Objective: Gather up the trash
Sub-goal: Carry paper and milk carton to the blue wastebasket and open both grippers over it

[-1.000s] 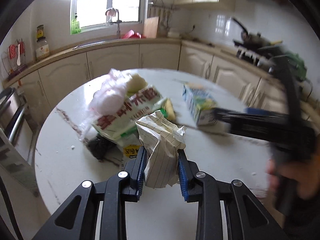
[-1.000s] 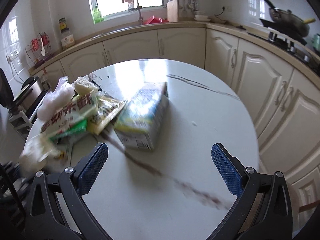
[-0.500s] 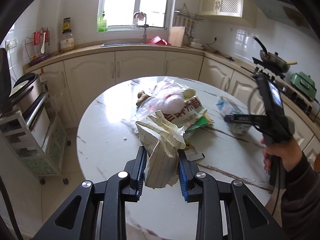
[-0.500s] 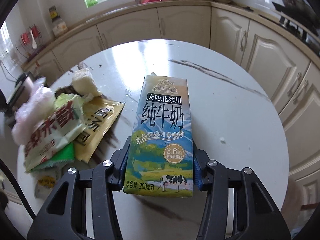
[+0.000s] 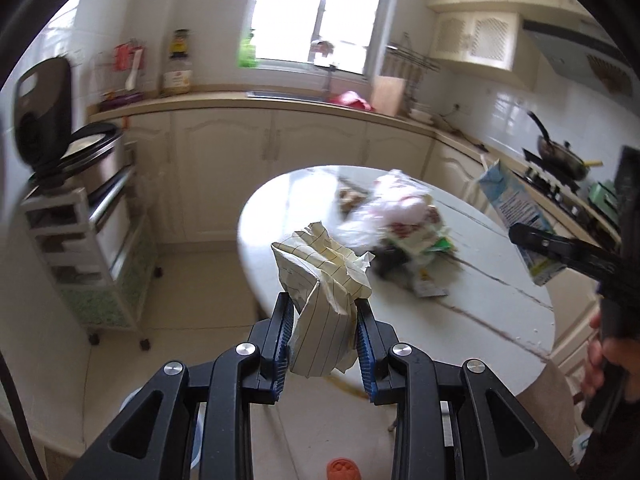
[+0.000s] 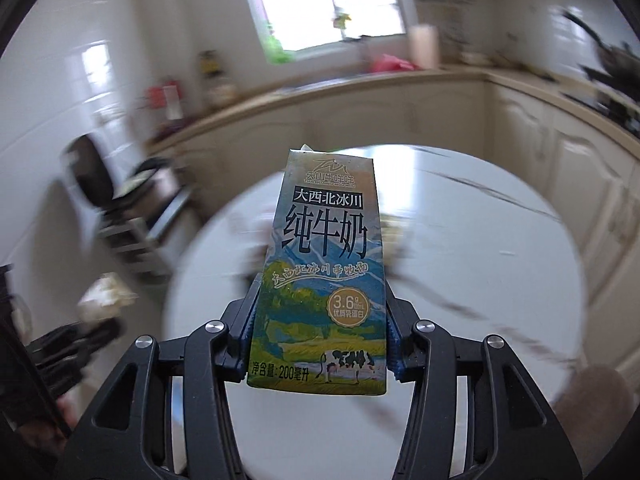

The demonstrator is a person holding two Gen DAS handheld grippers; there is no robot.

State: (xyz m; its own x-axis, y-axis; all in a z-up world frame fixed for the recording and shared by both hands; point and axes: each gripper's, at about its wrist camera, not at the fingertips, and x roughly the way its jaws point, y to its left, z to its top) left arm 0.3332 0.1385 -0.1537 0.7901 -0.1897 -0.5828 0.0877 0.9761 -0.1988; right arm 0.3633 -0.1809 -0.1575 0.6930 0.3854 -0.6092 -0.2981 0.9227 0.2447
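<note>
My left gripper (image 5: 323, 340) is shut on a crumpled sheet of lined yellow paper (image 5: 324, 280) and holds it in the air beside the round white table (image 5: 480, 312), off its left edge. My right gripper (image 6: 320, 336) is shut on a blue and green milk carton (image 6: 324, 272) and holds it lifted above the table (image 6: 460, 248). The carton also shows in the left wrist view (image 5: 516, 216) at the right, held by the other gripper. A blurred heap of wrappers and a plastic bag (image 5: 396, 216) lies on the table.
A metal rack with an open rice cooker (image 5: 76, 184) stands left of the table. Cream cabinets and a counter with a sink (image 5: 280, 100) run along the back. A stove with a pan (image 5: 560, 156) is at the right. An orange object (image 5: 340, 470) lies on the floor.
My right gripper closed on the milk carton and lifted it off the table. My left gripper pulled back and leftwards off the table with the paper still in it.
</note>
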